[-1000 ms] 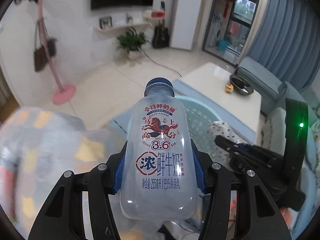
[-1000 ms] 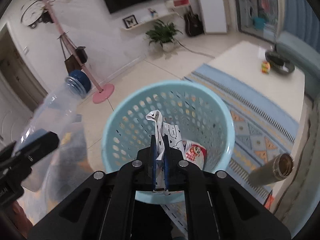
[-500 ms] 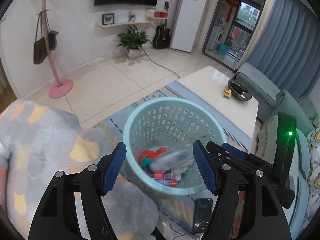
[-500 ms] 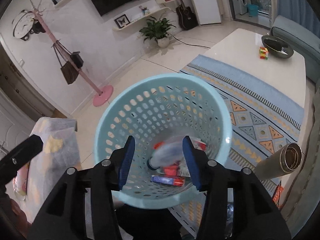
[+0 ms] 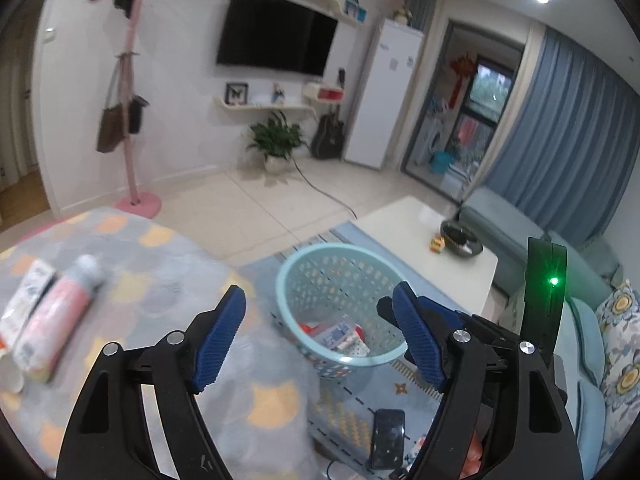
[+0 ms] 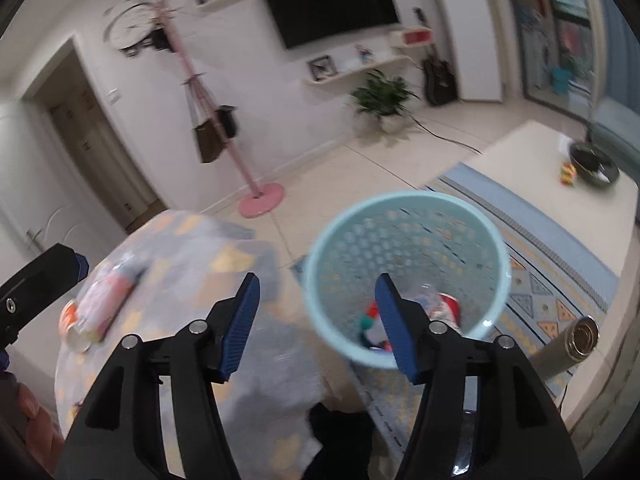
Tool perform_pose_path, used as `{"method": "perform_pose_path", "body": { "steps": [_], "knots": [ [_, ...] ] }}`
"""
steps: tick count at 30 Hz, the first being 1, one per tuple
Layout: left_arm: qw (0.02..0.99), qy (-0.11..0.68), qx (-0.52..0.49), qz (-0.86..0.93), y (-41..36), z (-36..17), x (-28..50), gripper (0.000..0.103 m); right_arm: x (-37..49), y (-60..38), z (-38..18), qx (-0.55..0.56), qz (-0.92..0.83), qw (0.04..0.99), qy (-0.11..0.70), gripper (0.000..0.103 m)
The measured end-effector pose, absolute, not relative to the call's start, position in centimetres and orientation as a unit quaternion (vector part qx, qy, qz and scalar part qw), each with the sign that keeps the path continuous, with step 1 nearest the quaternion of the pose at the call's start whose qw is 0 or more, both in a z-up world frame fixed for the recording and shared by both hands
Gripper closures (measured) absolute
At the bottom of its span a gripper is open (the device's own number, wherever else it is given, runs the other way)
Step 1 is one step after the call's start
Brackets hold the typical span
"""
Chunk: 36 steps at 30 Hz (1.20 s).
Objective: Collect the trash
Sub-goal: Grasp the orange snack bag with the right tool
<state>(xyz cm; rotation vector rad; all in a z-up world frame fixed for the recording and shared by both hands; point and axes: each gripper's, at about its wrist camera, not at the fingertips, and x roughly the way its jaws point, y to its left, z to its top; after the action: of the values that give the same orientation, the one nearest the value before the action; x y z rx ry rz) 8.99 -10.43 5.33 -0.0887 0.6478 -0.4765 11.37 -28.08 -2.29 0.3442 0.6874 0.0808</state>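
The black left hand-held gripper with blue ribbed pads (image 5: 320,336) points forward and a little down; its jaws are opening and nothing is between them. The black right hand-held gripper with blue pads (image 6: 316,326) has the same pose, its jaws are also opening, empty.

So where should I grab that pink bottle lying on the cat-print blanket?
Take the pink bottle across its mid-body from above. It lies on its side on the blanket, grey cap pointing away, with a white package close along its left, so the far jaw gets little room there. Motion blur hides finer detail.
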Motion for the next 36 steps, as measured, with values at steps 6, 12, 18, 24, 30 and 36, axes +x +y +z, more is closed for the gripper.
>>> {"method": "perform_pose_path", "body": {
  "steps": [6,12,18,24,30,36],
  "knots": [
    [0.940,0.283,-0.069,-0.180,-3.2,6.9,4.4,0.026,8.7,-20.2,-0.1,0.118,0.107,0.931,0.329,0.039],
    [0.959,0.271,-0.071,-0.040,5.4,6.9,-0.6,0.025,6.2,-11.1,-0.3,0.071,0.183,0.916,0.350,0.034],
    [0.957,0.270,-0.077,0.072,13.0,5.8,-4.1,0.026,3.6,-2.4,-3.0,0.034,0.245,0.887,0.391,0.025],
    [0.942,0.283,-0.134,0.118,19.6,4.1,-6.4,0.025,1.1,5.2,-6.0,-0.004,0.293,0.853,0.431,0.024],
    [0.934,0.296,-0.155,0.124,22.0,2.5,-6.9,0.026,0.5,8.8,-8.2,-0.026,0.280,0.848,0.449,0.017],
    [0.931,0.298,-0.170,0.120,23.5,1.6,-6.8,0.026,-0.2,11.1,-8.4,-0.070,0.263,0.856,0.440,0.013]
  ]
}}
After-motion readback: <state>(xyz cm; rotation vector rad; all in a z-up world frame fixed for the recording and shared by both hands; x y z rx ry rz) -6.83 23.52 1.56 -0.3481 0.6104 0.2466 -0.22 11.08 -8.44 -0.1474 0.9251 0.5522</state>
